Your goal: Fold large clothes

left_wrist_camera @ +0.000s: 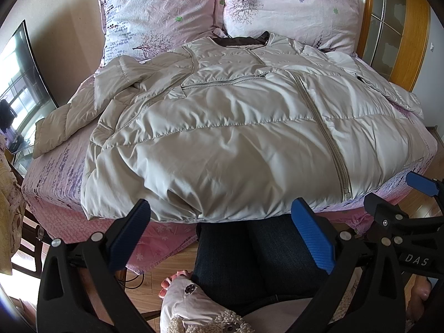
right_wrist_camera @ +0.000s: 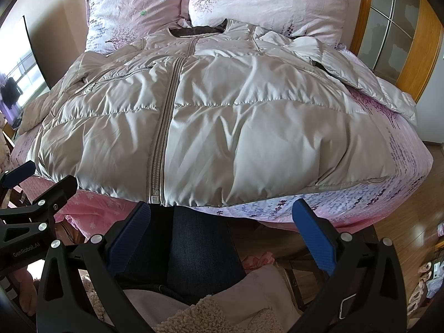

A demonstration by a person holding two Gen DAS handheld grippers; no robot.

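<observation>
A large beige puffer jacket (left_wrist_camera: 222, 127) lies front up and zipped on the bed, collar toward the pillows, hem at the near bed edge. It also shows in the right wrist view (right_wrist_camera: 222, 116). Its left sleeve (left_wrist_camera: 63, 122) is bunched out to the left; its right sleeve (right_wrist_camera: 383, 88) lies out to the right. My left gripper (left_wrist_camera: 222, 222) is open and empty, just short of the hem. My right gripper (right_wrist_camera: 222, 222) is open and empty, just short of the hem right of the zipper (right_wrist_camera: 163, 122). The right gripper also shows in the left wrist view (left_wrist_camera: 394, 194).
The bed (right_wrist_camera: 402, 161) has a pink flowered sheet and two pillows (left_wrist_camera: 291, 8) at its head. A TV screen (left_wrist_camera: 19, 83) stands at left. A wooden glass-panel door (right_wrist_camera: 402, 27) is at right. My legs in jeans (right_wrist_camera: 199, 249) are at the bed edge.
</observation>
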